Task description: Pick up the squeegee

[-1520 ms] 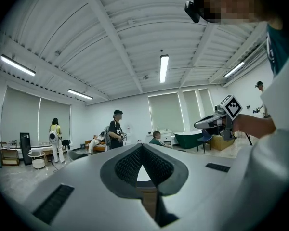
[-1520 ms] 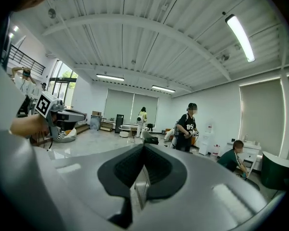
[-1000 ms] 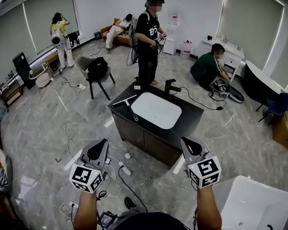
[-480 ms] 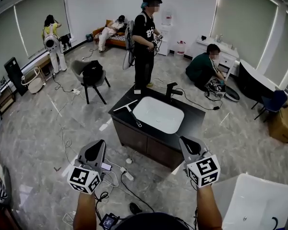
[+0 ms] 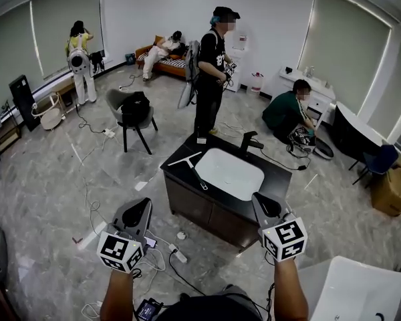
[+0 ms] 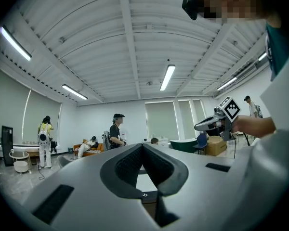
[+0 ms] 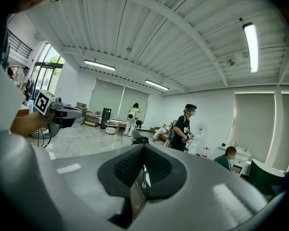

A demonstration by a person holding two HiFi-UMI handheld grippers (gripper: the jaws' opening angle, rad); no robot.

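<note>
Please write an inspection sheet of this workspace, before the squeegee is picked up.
Surface: dark counter with a white basin and a black faucet.
Job's things: squeegee lies flat on the counter, left of the basin, untouched.
Clutter: nothing seen on the counter.
Grippers: left gripper and right gripper both shut, empty, held short of the counter.
Cables: loose cables and a power strip on the floor before the counter.
Surroundings: a standing person behind the counter, a crouching person to the right, a chair.
</note>
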